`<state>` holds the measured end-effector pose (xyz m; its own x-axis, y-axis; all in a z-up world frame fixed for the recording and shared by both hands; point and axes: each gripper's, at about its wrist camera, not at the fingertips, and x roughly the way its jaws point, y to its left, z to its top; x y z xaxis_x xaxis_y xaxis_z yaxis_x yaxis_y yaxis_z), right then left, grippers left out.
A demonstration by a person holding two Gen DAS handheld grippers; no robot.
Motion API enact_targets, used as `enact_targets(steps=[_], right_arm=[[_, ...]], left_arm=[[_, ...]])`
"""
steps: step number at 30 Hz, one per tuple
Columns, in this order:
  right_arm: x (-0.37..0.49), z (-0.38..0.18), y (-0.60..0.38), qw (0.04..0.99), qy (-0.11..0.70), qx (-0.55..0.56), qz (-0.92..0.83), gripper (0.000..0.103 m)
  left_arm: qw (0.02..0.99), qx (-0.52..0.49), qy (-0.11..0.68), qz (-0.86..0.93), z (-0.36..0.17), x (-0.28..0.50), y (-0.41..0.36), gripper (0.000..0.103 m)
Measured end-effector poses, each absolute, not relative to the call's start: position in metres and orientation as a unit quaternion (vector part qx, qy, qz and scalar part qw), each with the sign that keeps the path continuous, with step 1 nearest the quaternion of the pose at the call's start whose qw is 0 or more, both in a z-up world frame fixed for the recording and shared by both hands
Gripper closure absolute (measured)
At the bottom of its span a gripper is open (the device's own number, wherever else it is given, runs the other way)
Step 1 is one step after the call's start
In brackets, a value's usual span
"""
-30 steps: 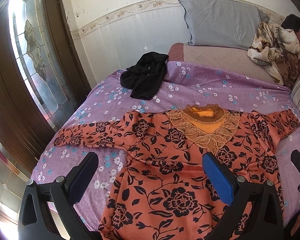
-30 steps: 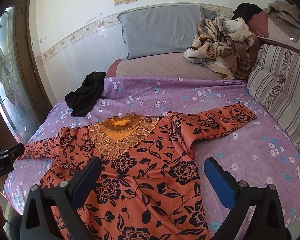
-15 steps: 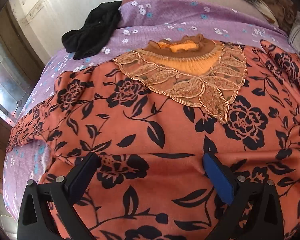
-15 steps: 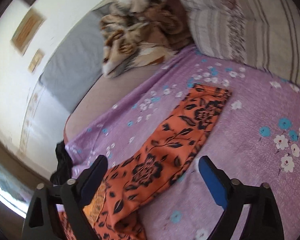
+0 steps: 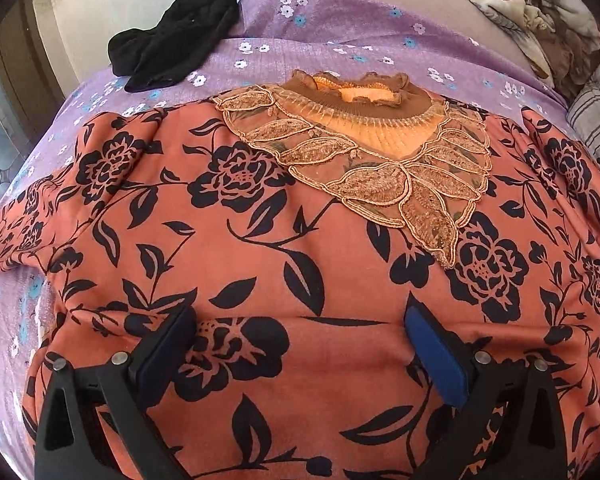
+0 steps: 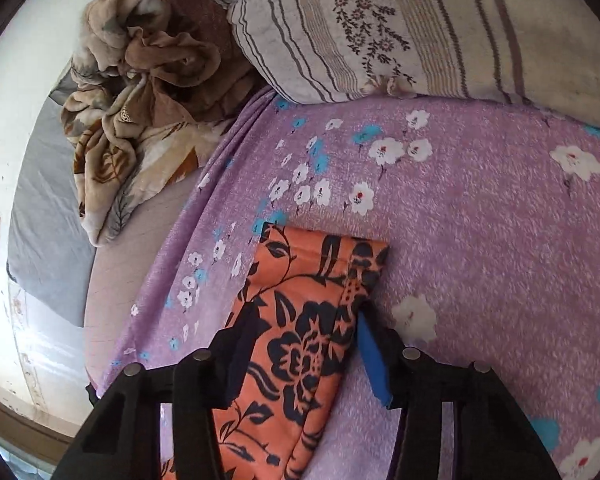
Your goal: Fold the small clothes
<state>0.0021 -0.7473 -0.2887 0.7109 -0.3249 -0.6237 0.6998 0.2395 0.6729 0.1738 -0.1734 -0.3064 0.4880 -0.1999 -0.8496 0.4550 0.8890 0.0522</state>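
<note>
At the bottom of the left wrist view, the left gripper rested low on the blouse, its jaws wide apart with the orange, black-flowered cloth spread flat between and under them, unpinched. Beyond it, mid-frame, lay the lace collar, then the purple sheet. A black garment sat bunched at the upper left, clear of the blouse, and a brown blanket was heaped at the upper right.

Low in the right wrist view, the right gripper straddled the sleeve, which ran up the middle to its cuff just past the fingertips. Its jaws had just been closing around the sleeve; whether the pads pressed the cloth could not be told. Past the cuff the sheet lay bare up to a striped pillow along the top, with the blanket at the upper left.
</note>
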Motion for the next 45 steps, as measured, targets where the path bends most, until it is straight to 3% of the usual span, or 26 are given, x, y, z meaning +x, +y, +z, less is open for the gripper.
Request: enact_targets(steps=[3, 6, 13, 17, 21, 26, 31, 45], right_arm=[[0.007, -0.293, -0.751, 0.77, 0.193, 0.498, -0.348, 0.091], [0.009, -0.283, -0.744, 0.775, 0.177, 0.514, -0.322, 0.097], [0.029, -0.182, -0.647, 0.865, 0.114, 0.462, -0.159, 0.097], [0.044, -0.159, -0.567, 0.882, 0.119, 0.453, -0.054, 0.097], [0.065, -0.18, -0.488, 0.874, 0.163, 0.456, 0.019, 0.097], [0.105, -0.237, -0.404, 0.861, 0.287, 0.418, 0.048, 0.097], [0.122, -0.284, -0.371, 0.858, 0.359, 0.366, 0.035, 0.097], [0.089, -0.262, -0.295, 0.914, 0.362, 0.177, 0.038, 0.097]], left_arm=[[0.849, 0.14, 0.471, -0.196, -0.305, 0.175, -0.174, 0.0], [0.851, 0.141, 0.468, -0.193, -0.303, 0.184, -0.175, 0.0], [0.885, 0.139, 0.411, -0.165, -0.275, 0.18, -0.165, 0.0], [0.898, 0.103, 0.401, -0.148, -0.258, 0.184, -0.144, 0.0], [0.906, 0.05, 0.394, -0.144, -0.242, 0.189, -0.117, 0.0], [0.901, -0.02, 0.397, -0.173, -0.233, 0.192, -0.095, 0.0], [0.864, -0.057, 0.435, -0.247, -0.243, 0.196, -0.102, 0.0], [0.73, -0.174, 0.542, -0.377, -0.281, 0.206, -0.138, 0.0]])
